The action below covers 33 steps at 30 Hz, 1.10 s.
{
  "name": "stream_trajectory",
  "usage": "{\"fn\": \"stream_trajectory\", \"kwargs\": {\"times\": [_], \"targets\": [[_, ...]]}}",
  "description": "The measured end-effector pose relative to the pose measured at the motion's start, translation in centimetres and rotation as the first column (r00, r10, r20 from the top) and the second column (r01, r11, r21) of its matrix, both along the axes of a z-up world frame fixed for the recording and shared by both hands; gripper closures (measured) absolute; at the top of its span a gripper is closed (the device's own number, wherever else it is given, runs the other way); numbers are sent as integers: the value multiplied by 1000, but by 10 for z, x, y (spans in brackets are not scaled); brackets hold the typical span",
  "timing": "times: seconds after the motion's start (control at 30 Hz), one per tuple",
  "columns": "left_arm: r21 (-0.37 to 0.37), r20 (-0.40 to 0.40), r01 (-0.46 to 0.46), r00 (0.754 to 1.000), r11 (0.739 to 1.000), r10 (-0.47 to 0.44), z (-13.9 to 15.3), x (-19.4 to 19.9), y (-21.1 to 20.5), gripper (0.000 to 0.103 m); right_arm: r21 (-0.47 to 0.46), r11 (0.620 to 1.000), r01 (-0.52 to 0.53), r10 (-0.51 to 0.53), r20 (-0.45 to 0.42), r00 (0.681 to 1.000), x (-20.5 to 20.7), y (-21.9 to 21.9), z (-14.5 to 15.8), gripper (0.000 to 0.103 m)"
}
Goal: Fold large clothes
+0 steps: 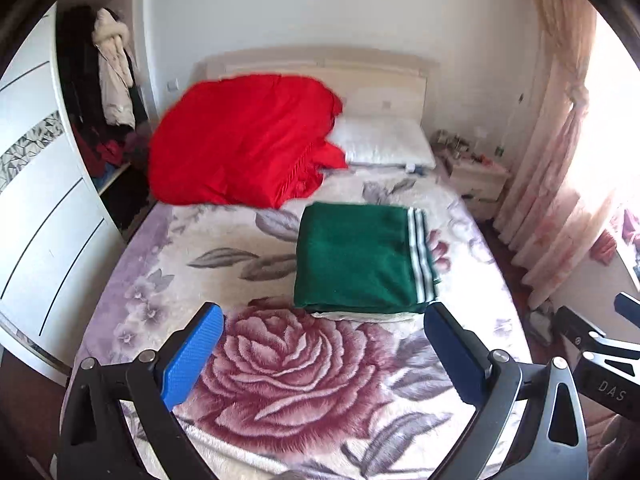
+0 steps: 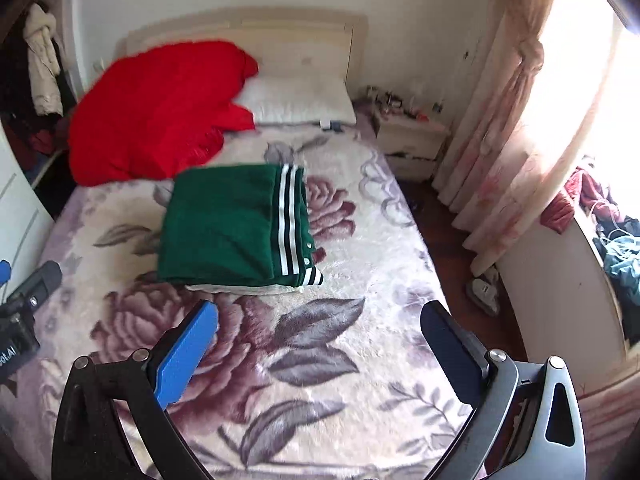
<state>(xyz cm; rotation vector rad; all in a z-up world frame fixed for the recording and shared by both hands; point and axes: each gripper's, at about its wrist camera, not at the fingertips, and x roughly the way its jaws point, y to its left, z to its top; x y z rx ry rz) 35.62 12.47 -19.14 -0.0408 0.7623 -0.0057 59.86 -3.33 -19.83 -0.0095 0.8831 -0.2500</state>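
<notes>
Scene: A bedroom, with both claws hanging above a bed (image 1: pixel 168 264) that is wearing a plush floral blanket (image 1: pixel 304 364) of pink roses and grey leaves.

Garment: A green jacket (image 1: pixel 356 260) with white stripes along one edge is lying folded into a neat rectangle on the blanket, toward the middle of the bed; a pale lining is peeking out under its near edge. In the right wrist view the same jacket (image 2: pixel 224 224) is showing snap buttons beside the stripes.

Left claw: The left claw (image 1: pixel 324 356) is standing wide open with nothing between its blue pads, hovering over the big rose, near the jacket's front edge but clear of it.

Right claw: The right claw (image 2: pixel 320 352) is also gaping wide and carrying nothing, poised over the leaf pattern, apart from the jacket.

Head of the bed: A red quilt (image 1: pixel 240 140) is lying bunched against the headboard (image 1: pixel 320 68), partly overlapping a white pillow (image 1: pixel 384 140).

Surroundings: A bedside cabinet (image 1: pixel 476 180) cluttered with small items is standing by the pink curtain (image 1: pixel 560 152), which is glowing with daylight; an open wardrobe (image 1: pixel 100 92) with hanging coats is showing at the left.
</notes>
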Motion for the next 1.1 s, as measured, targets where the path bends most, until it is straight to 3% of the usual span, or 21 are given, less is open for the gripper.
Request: {"fn": "stream_trajectory", "kwargs": {"times": [0.23, 0.47, 0.8, 1.1], "targets": [[24, 57, -15, 998, 1000, 13, 61, -82, -1, 1, 17, 1000, 0, -2, 97, 995, -102, 0, 89, 0], [15, 103, -17, 995, 1000, 15, 90, -129, -8, 1, 9, 999, -32, 30, 158, 987, -174, -3, 145, 0], [-1, 159, -24, 987, 1000, 24, 100, -162, -18, 1, -16, 999, -47, 50, 221, 974, -238, -8, 188, 0], [28, 194, -42, 980, 999, 36, 104, -177, -24, 0, -6, 998, -65, 65, 258, 964, -257, -13, 202, 0]]}}
